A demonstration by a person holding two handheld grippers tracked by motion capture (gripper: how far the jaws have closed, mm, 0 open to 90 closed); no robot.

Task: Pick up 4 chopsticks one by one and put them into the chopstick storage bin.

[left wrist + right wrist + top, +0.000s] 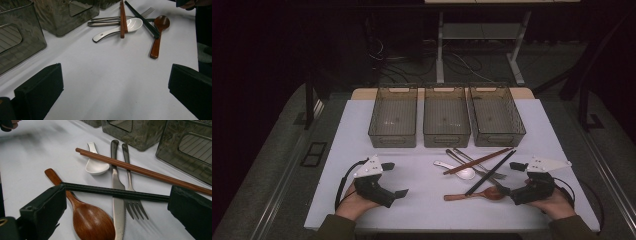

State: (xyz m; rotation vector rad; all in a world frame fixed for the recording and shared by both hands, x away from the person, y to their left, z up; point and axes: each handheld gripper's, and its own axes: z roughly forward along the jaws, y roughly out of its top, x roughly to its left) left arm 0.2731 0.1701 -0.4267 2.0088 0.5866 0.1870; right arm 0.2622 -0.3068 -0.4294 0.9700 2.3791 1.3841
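Note:
A heap of cutlery lies on the white table [422,210] right of centre: a white ceramic spoon [460,171], brown chopsticks [477,161], black chopsticks [490,172], a wooden spoon [477,195], and a metal knife [117,195] and fork [131,202]. My right gripper [511,178] rests at the heap's right edge, open. In its own view the gripper [116,207] has the wooden spoon's bowl [92,222] and the black chopsticks [112,191] between its jaws, and neither pad presses on them. My left gripper [395,179] sits open at the left over bare table, with the cutlery well ahead of it [115,85].
Three translucent grey bins [392,139] [446,139] [497,137] stand in a row at the back of the table, nothing inside them. Beyond the table are a dark floor, cables and desk legs. Bare table lies between the two grippers' hands.

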